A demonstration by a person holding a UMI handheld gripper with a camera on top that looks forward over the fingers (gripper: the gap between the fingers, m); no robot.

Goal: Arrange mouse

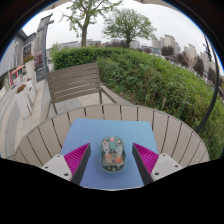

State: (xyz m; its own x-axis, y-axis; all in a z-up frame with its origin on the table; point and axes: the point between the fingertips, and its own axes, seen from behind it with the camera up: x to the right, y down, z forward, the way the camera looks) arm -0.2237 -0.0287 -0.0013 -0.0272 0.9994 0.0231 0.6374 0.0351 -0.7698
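Mouse (112, 153) is sitting mid-mat on blue mat (110, 135), between your gripper (112, 158) fingers. Jaws are standing wide, gaps either side. Grasp pending; final placement likely remaining.

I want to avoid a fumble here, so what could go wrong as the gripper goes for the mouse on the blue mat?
The gripper is open and the mouse sits between its fingers with gaps on both sides, so closing off-centre could push it sideways rather than hold it. The mouse looks rounded and glossy, so it may slip out of the pads. The blue mat lies loose on the slatted table, so it might slide if dragged.
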